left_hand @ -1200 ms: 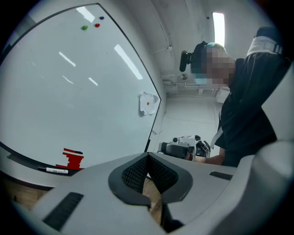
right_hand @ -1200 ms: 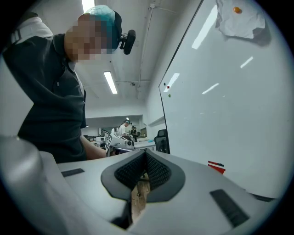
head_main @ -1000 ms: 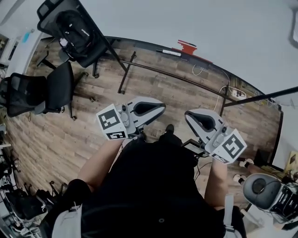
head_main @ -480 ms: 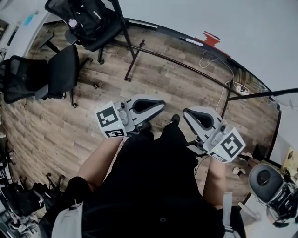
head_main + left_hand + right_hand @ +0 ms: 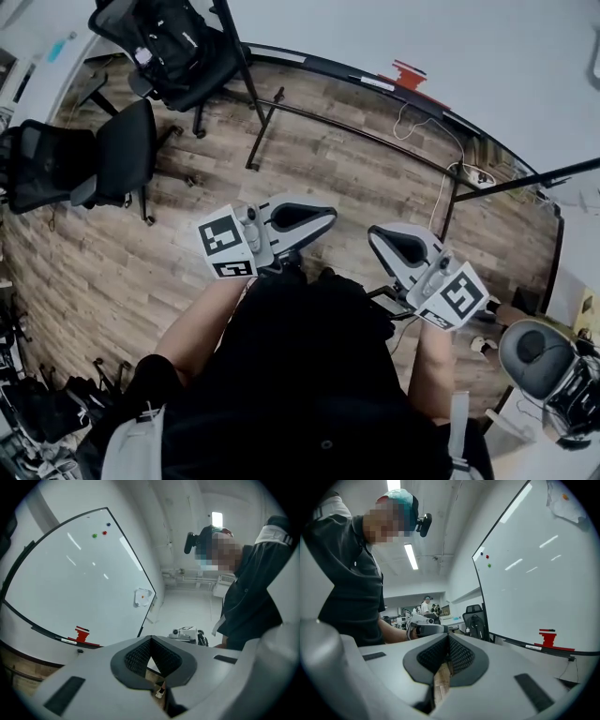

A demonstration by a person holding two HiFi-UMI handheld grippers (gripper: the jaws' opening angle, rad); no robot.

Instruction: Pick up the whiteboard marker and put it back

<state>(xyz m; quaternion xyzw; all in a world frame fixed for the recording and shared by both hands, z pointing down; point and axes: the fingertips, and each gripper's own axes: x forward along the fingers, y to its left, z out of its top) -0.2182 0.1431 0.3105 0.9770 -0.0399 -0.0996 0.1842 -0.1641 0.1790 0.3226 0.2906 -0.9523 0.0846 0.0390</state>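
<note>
The whiteboard marker (image 5: 378,83) lies on the whiteboard's (image 5: 422,37) tray, left of a red eraser (image 5: 409,73). It shows small in the left gripper view as a white stick (image 5: 68,641) beside the eraser (image 5: 82,634), and in the right gripper view (image 5: 533,647) below the eraser (image 5: 547,637). Both grippers are held close to the person's body, far from the tray. My left gripper (image 5: 328,215) is shut with nothing in it, pads meeting (image 5: 151,642). My right gripper (image 5: 374,235) is shut and empty too (image 5: 449,640).
Two black office chairs (image 5: 122,159) stand at the left on the wooden floor, one carrying a backpack (image 5: 173,47). The whiteboard stand's legs (image 5: 258,131) reach onto the floor. A cable and power strip (image 5: 476,176) lie at the right. A grey round device (image 5: 530,352) sits at the lower right.
The head view has shifted a little, so the tray and marker sit slightly higher and further right. Both grippers stay shut and nearly still in front of the body.
</note>
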